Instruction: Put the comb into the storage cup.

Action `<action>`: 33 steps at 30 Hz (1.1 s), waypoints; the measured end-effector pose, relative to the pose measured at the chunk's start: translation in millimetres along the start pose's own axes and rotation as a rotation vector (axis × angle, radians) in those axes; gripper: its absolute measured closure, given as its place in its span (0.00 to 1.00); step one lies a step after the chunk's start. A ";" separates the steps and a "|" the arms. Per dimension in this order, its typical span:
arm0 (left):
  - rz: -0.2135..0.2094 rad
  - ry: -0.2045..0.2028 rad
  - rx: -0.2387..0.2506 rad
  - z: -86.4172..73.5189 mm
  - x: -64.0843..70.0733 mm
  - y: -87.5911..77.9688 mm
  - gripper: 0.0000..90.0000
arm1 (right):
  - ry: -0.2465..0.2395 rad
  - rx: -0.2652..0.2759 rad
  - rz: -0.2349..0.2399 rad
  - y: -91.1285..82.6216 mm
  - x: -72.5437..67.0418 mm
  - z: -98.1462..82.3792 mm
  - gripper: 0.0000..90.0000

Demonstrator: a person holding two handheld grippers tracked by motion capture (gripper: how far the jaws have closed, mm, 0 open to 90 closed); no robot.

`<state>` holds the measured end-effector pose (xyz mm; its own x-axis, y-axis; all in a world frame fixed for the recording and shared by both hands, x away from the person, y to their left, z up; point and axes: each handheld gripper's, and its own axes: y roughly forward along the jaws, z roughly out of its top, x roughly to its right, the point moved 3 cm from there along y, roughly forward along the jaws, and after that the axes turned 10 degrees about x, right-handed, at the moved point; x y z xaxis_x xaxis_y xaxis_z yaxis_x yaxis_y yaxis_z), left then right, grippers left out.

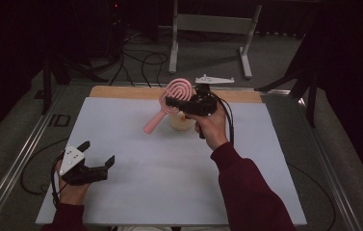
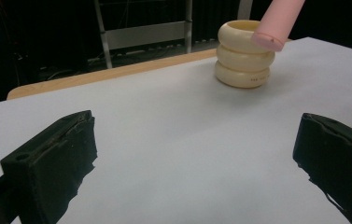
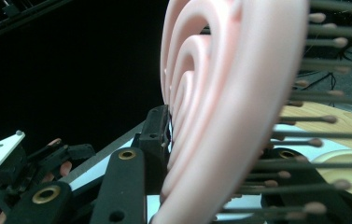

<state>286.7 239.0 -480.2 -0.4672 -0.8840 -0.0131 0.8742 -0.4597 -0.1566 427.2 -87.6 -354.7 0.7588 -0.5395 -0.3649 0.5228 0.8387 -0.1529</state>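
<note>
Brush [image 1: 169,102] hangs above the surface [image 1: 169,183] in the high view, my right tongs [image 1: 174,102] clamped on its head, handle slanting down beside the cream holder [image 1: 183,121]; my left tongs [image 1: 97,154] gape empty. Left gripper view: handle tip [image 2: 268,39] hovers at the holder's [image 2: 243,60] rim. Right gripper view: pink head [image 3: 220,116] pinched, bristles [image 3: 313,140] free. It looks light, stiff and slick, so gripping the head suits.

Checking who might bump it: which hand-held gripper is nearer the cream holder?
Right. The right hand-held gripper, shut on the pink brush, hangs just above the holder; the left sits open, far off near the table's front-left.
</note>
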 end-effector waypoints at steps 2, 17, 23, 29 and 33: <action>0.006 0.004 0.002 0.3 -0.5 -0.4 0.00 | -0.005 0.006 0.007 1.0 1.7 1.7 0.70; 0.016 0.001 0.002 0.6 -1.5 -1.1 0.00 | -0.020 0.023 -0.050 4.1 18.3 15.4 0.70; 0.017 0.004 0.001 0.4 -1.4 -1.0 0.00 | -0.028 0.052 -0.076 1.9 26.9 23.3 0.70; 0.021 0.007 0.002 1.0 -0.9 -1.3 0.00 | -0.041 0.049 -0.107 2.1 34.0 26.3 0.70; 0.030 0.014 0.002 1.5 -0.7 -1.4 0.00 | -0.046 0.061 -0.136 2.5 39.5 29.3 0.70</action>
<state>286.0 240.1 -478.5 -0.4430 -0.8960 -0.0315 0.8879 -0.4336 -0.1537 469.9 -109.0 -342.7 0.6956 -0.6519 -0.3020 0.6437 0.7522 -0.1410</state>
